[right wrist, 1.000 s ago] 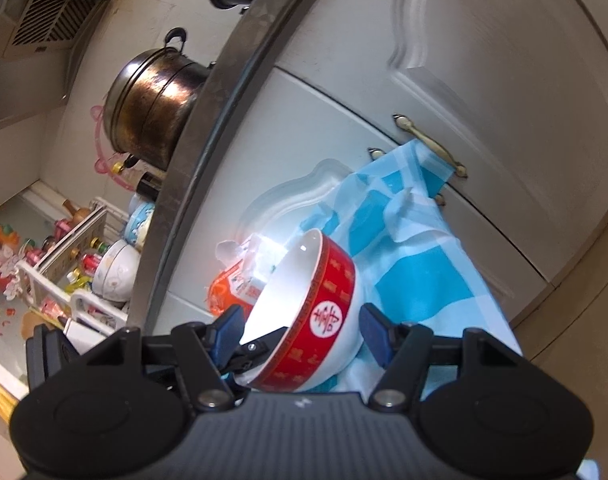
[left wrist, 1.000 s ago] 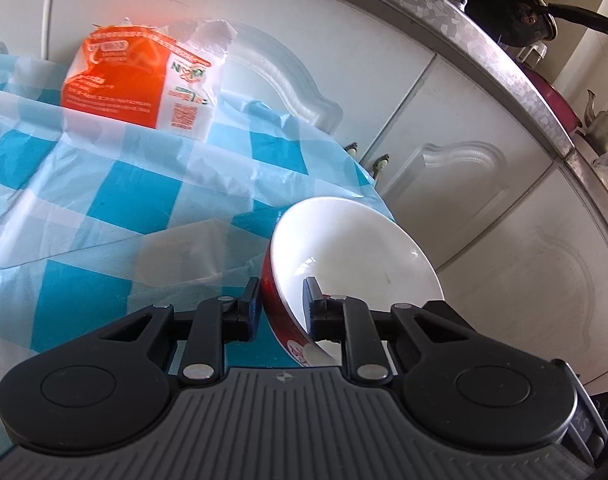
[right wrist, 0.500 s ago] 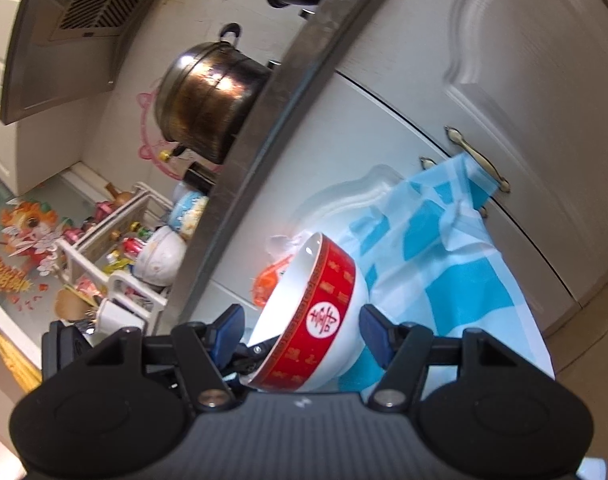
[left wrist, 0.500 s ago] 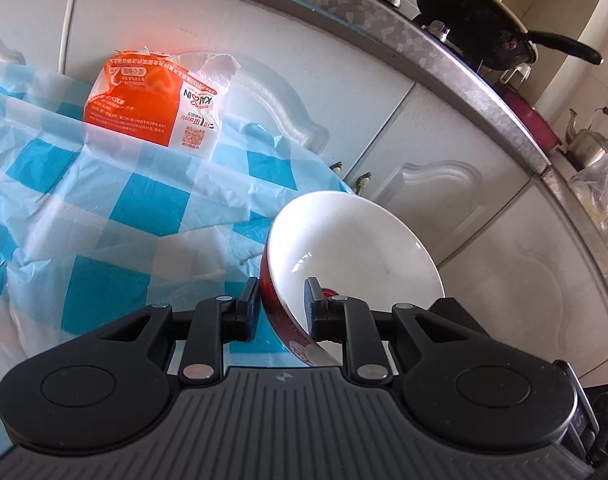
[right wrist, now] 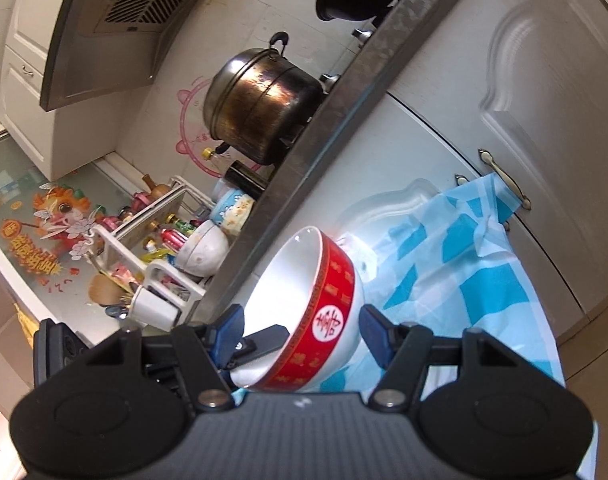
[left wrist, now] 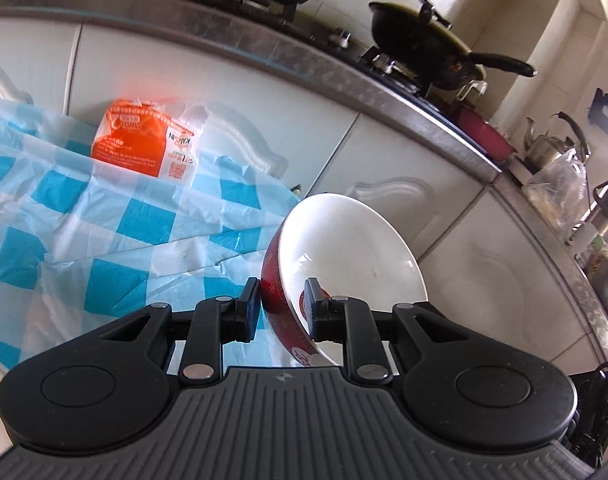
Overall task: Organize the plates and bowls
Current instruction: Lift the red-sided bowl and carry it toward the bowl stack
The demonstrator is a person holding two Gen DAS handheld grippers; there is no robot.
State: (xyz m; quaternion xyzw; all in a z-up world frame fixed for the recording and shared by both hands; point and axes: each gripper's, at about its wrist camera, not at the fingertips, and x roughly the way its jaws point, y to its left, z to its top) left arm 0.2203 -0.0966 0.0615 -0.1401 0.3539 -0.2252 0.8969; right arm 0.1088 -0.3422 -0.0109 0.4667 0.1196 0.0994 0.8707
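My left gripper [left wrist: 282, 294] is shut on the rim of a bowl [left wrist: 352, 248], white inside and red outside, which tilts up to the right in front of the white cabinet doors. In the right wrist view a second bowl [right wrist: 332, 292], with a red band and a white medallion, lies on its side between the blue pads. My right gripper [right wrist: 302, 322] is shut on it across its body. Both bowls hang in the air above a blue-and-white checked plastic cloth [left wrist: 104, 232]. Neither gripper shows in the other's view.
A steel counter edge [left wrist: 344, 76] runs above the cabinet doors [right wrist: 524, 100]. On it stand a black wok [left wrist: 424, 52], a large metal pot [right wrist: 260, 116], a kettle [left wrist: 552, 144] and a white dish rack [right wrist: 164, 276] with bowls. An orange packet [left wrist: 144, 148] lies on the cloth.
Both grippers have risen with their bowls still held. The counter top, wok and pot have come further into view, and the cloth has dropped lower in the pictures.
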